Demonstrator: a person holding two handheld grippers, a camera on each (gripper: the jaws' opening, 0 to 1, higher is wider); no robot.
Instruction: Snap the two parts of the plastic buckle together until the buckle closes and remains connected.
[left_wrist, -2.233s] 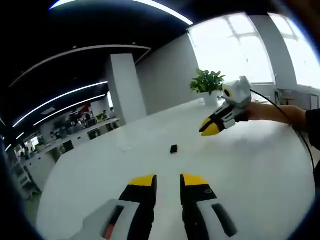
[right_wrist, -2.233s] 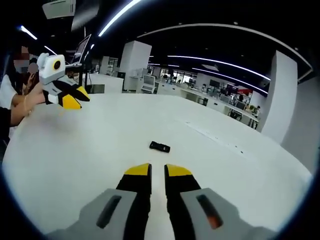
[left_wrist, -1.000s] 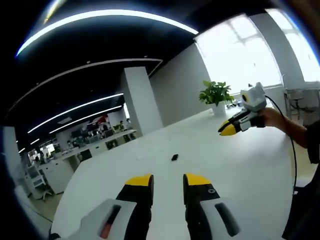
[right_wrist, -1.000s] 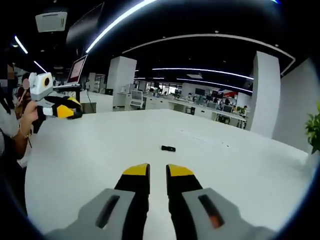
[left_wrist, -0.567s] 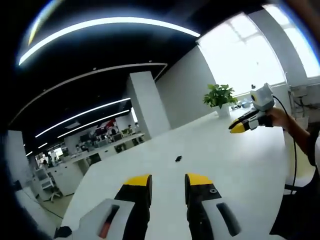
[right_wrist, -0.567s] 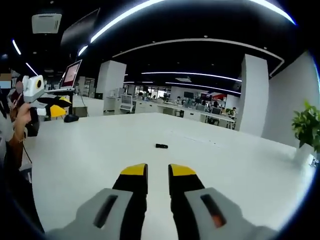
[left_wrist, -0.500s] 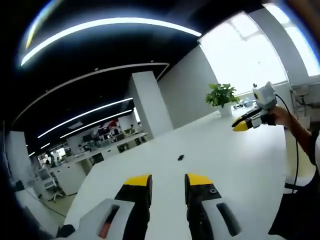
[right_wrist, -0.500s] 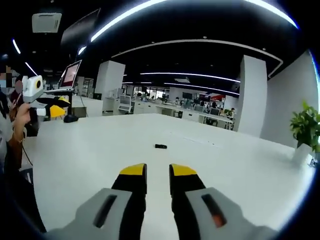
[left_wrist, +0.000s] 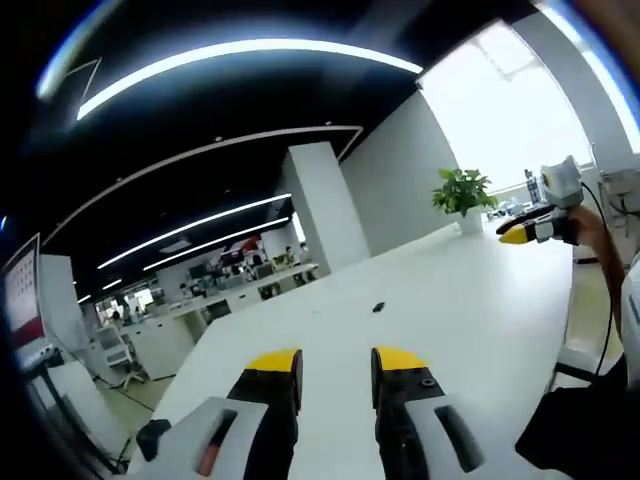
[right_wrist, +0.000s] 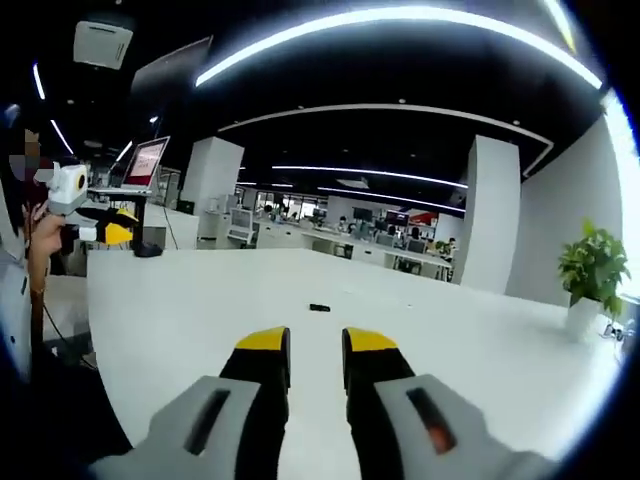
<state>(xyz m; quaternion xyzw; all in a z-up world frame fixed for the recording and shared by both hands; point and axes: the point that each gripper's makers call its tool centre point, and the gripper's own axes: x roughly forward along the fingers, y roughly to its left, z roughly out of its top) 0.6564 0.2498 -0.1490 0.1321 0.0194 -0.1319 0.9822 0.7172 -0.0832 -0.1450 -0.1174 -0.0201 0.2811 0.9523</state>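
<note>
A small black plastic buckle (left_wrist: 379, 306) lies far out on the white table (left_wrist: 460, 300), and it shows as one dark piece (right_wrist: 319, 308) in the right gripper view too. My left gripper (left_wrist: 336, 361) hangs well short of it, jaws open a little with nothing between them. My right gripper (right_wrist: 315, 341) is equally far back, open and empty. In the left gripper view the right gripper (left_wrist: 530, 233) shows at the far right in a hand. In the right gripper view the left gripper (right_wrist: 105, 233) shows at the far left.
A potted plant (left_wrist: 461, 192) stands at the table's far end, seen again (right_wrist: 590, 270) at the right. A monitor on a stand (right_wrist: 146, 165) sits by the table's left corner. A black office chair (left_wrist: 150, 440) is below the near edge. Office desks fill the background.
Both grippers have drawn back and up from the buckle, so it looks smaller and farther. The jaws have kept the same small opening. The buckle has not moved.
</note>
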